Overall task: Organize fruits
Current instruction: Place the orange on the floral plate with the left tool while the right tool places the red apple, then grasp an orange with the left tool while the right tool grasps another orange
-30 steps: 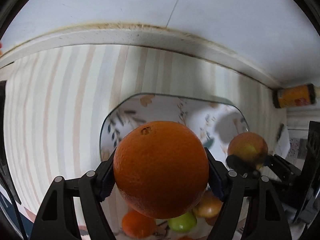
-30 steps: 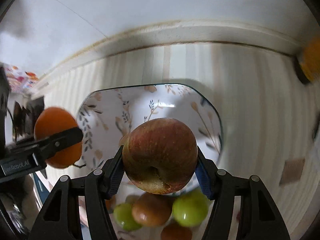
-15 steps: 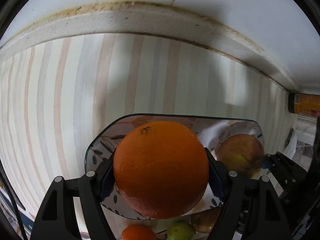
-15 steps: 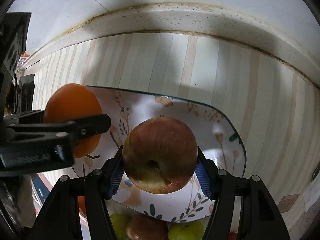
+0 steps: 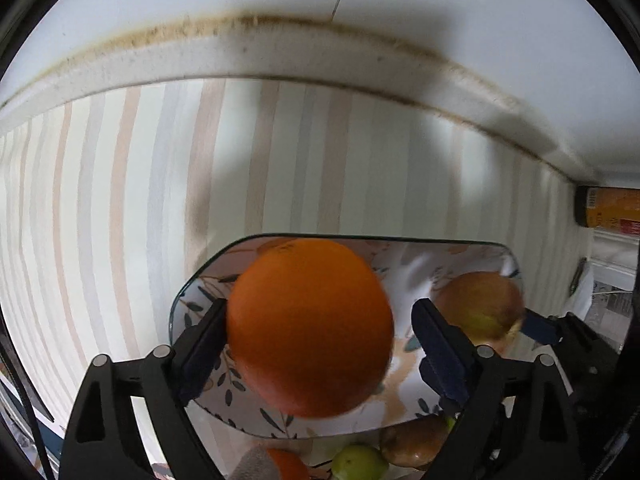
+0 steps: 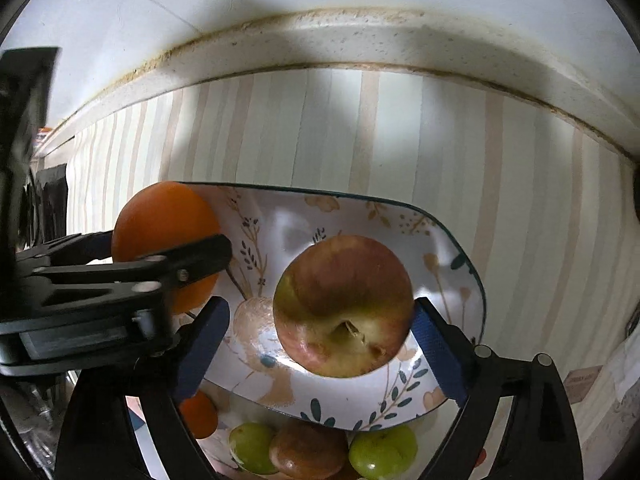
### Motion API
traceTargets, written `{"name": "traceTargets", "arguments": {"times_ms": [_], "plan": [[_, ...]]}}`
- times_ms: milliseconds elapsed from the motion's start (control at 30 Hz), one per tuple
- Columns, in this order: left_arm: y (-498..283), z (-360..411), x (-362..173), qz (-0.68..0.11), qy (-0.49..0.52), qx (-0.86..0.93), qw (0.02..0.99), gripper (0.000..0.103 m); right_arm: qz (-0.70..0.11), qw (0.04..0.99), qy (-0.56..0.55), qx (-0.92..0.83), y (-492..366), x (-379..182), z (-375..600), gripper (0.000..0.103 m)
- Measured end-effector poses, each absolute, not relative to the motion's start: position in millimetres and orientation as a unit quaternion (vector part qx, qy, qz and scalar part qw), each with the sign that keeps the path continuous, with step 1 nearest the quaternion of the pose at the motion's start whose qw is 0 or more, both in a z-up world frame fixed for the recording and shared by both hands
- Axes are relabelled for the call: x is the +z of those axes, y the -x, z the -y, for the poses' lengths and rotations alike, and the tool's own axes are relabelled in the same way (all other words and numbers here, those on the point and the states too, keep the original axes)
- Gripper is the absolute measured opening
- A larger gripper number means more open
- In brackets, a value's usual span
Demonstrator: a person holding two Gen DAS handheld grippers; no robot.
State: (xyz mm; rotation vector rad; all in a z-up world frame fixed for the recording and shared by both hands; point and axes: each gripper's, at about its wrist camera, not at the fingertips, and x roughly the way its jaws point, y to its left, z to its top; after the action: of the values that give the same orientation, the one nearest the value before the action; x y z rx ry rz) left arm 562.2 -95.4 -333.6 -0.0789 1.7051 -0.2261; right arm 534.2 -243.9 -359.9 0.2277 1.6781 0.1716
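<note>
A floral plate [image 5: 408,256] lies on the striped cloth. My left gripper [image 5: 320,340] stands open over the plate's left part; the orange [image 5: 310,330] sits between its jaws, with a gap at the right pad. My right gripper [image 6: 320,340] is open over the plate [image 6: 452,248]; the red-yellow apple [image 6: 344,304] lies between its jaws, with a gap on the left. In the left wrist view the apple [image 5: 480,304] shows at the right. In the right wrist view the orange [image 6: 160,224] shows at the left behind the left gripper's fingers [image 6: 188,260].
Below the plate's near edge lie more fruits: green ones [image 6: 384,452], a brown-red one [image 6: 308,450] and a small orange one [image 6: 198,412]. A white ledge [image 5: 280,60] runs along the back. An orange-labelled bottle [image 5: 608,210] lies at the far right.
Both grippers have opened and let go of their fruits, the orange and the apple, over the plate. The plate sits a little higher in both views than half a second ago.
</note>
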Motion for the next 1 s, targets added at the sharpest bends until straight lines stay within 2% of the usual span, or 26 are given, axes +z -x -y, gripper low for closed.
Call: {"name": "traceTargets", "arguments": {"times_ms": [333, 1000], "plan": [[-541, 80, -282, -0.702, 0.031, -0.076, 0.707, 0.095, -0.715, 0.692, -0.092, 0.045, -505, -312, 255, 0.094], [-397, 37, -184, -0.587, -0.006, -0.044, 0.809, 0.095, -0.616, 0.785, -0.059, -0.023, -376, -208, 242, 0.094]]}}
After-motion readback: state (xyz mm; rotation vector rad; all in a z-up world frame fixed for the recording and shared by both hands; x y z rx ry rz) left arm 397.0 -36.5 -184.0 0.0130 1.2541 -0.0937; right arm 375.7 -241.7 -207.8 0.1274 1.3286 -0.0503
